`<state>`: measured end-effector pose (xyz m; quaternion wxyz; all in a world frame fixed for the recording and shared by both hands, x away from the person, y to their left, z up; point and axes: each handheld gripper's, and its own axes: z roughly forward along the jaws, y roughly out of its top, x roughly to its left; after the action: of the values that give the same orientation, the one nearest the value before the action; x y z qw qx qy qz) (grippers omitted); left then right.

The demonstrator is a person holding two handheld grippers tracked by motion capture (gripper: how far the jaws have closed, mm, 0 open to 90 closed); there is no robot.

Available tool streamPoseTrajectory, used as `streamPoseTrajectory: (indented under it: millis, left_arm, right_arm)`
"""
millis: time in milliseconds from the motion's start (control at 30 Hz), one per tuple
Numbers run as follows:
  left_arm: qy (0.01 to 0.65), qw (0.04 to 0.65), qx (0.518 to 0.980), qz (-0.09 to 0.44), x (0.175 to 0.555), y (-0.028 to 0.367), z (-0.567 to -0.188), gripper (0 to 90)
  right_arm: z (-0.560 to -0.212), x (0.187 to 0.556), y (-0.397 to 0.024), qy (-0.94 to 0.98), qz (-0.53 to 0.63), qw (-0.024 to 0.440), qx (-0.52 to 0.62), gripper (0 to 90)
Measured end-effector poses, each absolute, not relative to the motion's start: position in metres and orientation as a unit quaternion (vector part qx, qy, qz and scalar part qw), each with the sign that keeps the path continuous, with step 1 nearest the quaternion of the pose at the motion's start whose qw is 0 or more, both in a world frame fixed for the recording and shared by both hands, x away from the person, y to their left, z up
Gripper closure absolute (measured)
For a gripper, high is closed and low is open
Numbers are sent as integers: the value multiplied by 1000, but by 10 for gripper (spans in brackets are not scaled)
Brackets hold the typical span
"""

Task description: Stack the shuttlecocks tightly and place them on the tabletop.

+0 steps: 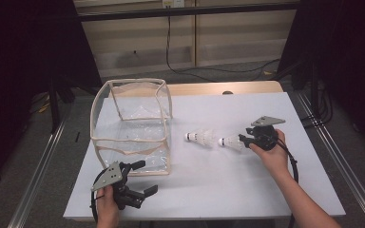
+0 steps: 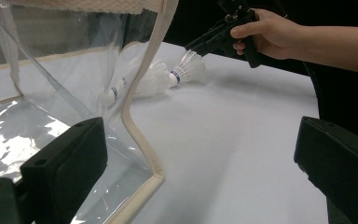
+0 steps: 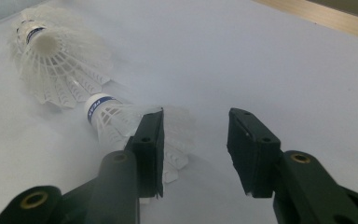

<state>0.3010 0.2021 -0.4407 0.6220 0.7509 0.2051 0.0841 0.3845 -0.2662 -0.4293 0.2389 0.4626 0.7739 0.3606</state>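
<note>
White table [image 1: 228, 185]; shuttlecock [image 3: 114, 122] blue band, lettering unreadable.

light: bright table [image 1: 247, 190] | surroundings dark | shadows soft | close-ups blurred

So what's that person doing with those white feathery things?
A person holds a gripper in each hand. The right gripper is open at the skirt of the nearer shuttlecock, not pinching it. The other shuttlecock lies beside it on the table. The left gripper waits open by the clear bag.
</note>
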Motion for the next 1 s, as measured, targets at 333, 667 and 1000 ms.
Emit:
streamPoseTrajectory:
  millis: [333, 667, 1000]
  left_arm:
    - [204, 621, 752, 87, 301, 202, -440, 28]
    - [204, 622, 751, 88, 301, 201, -440, 27]
    - [204, 621, 752, 85, 300, 200, -440, 27]
  right_arm:
    - [-423, 379, -277, 764, 365, 254, 468, 505]
    - [-415, 373, -285, 748, 378, 259, 480, 400]
    - [-406, 368, -284, 746, 395, 240, 479, 310]
